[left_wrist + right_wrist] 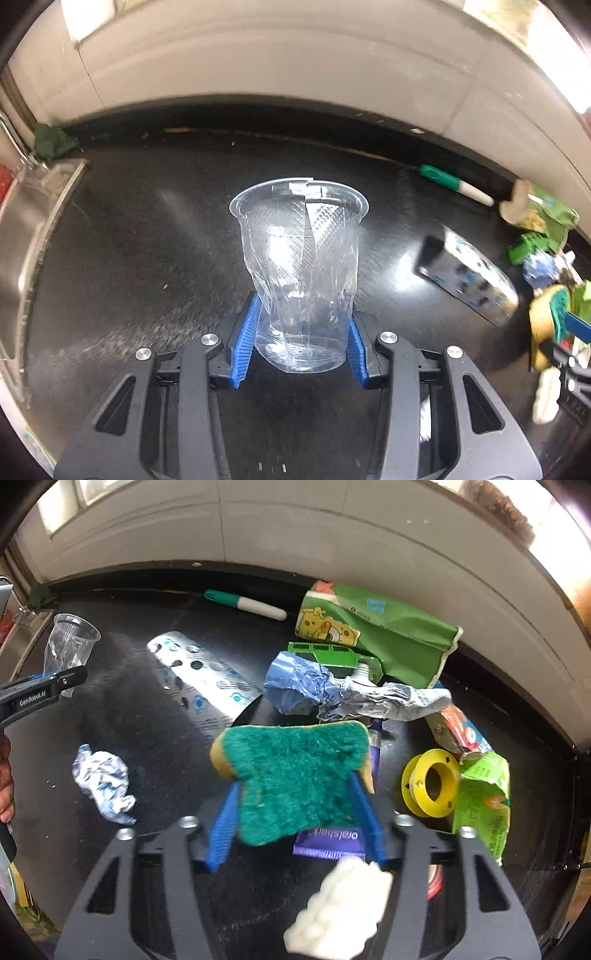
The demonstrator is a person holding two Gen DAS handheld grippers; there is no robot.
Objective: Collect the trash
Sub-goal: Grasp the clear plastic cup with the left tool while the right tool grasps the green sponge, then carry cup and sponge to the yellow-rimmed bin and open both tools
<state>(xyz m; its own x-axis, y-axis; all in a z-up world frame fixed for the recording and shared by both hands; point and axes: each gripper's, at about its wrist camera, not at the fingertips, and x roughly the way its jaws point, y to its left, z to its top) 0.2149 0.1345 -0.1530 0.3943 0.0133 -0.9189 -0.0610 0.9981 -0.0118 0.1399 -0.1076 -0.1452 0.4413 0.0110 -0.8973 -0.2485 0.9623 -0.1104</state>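
My left gripper [301, 339] is shut on a clear, crumpled plastic cup [301, 266], holding it upright above the black counter [147, 258]. The cup also shows in the right wrist view [70, 642], at the far left in the left gripper's fingers. My right gripper [295, 812] is shut on a green and yellow scrub sponge [295, 779], lifted above a pile of trash. The sponge and right gripper show at the right edge of the left wrist view [550, 321].
On the counter lie a silver blister pack [199, 679], a crumpled paper ball [103, 782], a green-capped marker [247, 603], a green snack bag [373, 631], a green toy car [328, 653], a squeezed tube [351, 694], a yellow tape spool [428, 782], a purple sachet [328, 843], a white wad [340, 904]. A steel sink [29, 236] is at left.
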